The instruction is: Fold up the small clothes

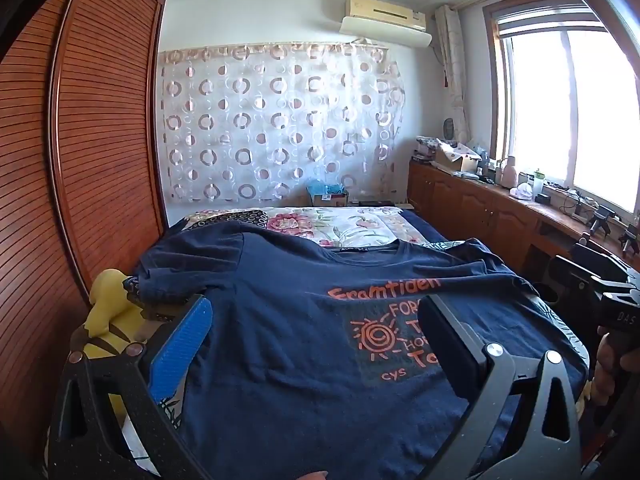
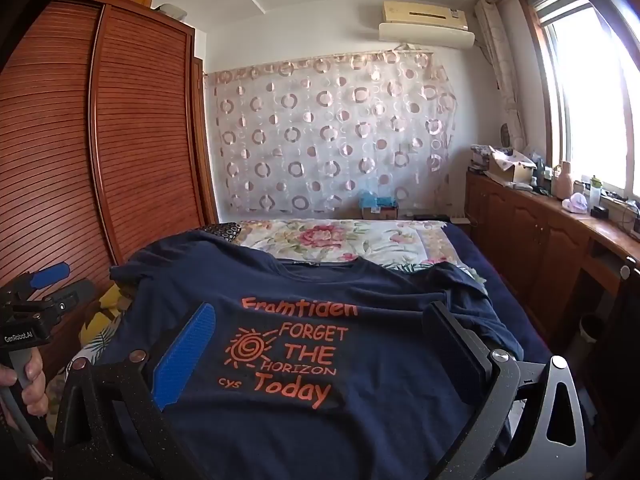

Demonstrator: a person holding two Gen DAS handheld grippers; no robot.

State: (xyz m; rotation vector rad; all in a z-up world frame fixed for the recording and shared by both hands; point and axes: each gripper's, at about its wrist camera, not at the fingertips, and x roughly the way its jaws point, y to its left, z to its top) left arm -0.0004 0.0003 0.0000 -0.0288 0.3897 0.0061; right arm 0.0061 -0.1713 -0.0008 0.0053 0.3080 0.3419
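A navy T-shirt (image 1: 288, 320) with orange lettering lies spread front-up on the bed, collar toward the far end and both sleeves out to the sides. It fills the lower half of the right wrist view too, T-shirt (image 2: 320, 420). My left gripper (image 1: 316, 312) hovers above the shirt's lower part, open wide, nothing between its fingers. My right gripper (image 2: 320, 320) hangs over the print, also open and empty. The left gripper (image 2: 48, 280) shows at the left edge of the right wrist view, held by a hand. The right gripper (image 1: 592, 276) shows at the right edge of the left wrist view.
A floral quilt (image 1: 332, 224) covers the far end of the bed. A slatted wooden wardrobe (image 1: 100, 140) stands close on the left, with a yellow soft toy (image 1: 108, 312) by the bed's left edge. A low wooden cabinet (image 2: 552, 232) with clutter runs under the window on the right.
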